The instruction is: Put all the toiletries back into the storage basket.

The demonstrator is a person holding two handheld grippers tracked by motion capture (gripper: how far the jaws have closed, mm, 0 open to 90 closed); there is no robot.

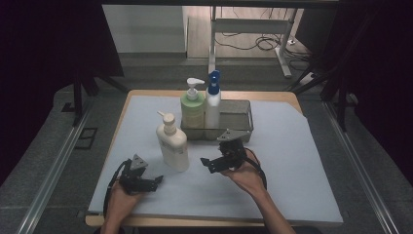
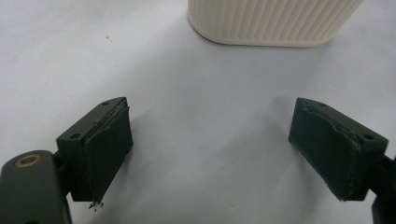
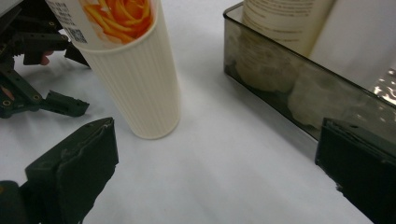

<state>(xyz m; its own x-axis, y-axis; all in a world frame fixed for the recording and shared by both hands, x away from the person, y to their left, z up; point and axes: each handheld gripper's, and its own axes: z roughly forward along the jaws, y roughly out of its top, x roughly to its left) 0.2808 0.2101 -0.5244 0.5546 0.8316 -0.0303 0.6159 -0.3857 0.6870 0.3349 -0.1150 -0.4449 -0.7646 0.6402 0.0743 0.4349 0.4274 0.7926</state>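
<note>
A cream pump bottle (image 1: 173, 144) stands upright on the pale mat (image 1: 292, 165), in front of the left end of a grey tray (image 1: 241, 117). Its ribbed base (image 2: 275, 23) lies just ahead of my left gripper (image 2: 210, 130), which is open with nothing between its jaws. In the high view the left gripper (image 1: 155, 181) rests low on the mat, pointing right at the bottle's foot. My right gripper (image 1: 207, 165) is held right of the bottle, pointing left, open and holding nothing (image 3: 215, 149). From it the bottle (image 3: 135, 84) shows an orange flower label.
The tray (image 3: 280, 79) holds a green pump bottle (image 1: 193, 109) and a white bottle with a blue cap (image 1: 213, 105) at its left end. The left gripper (image 3: 77, 79) shows beyond the cream bottle. The mat's right half is bare.
</note>
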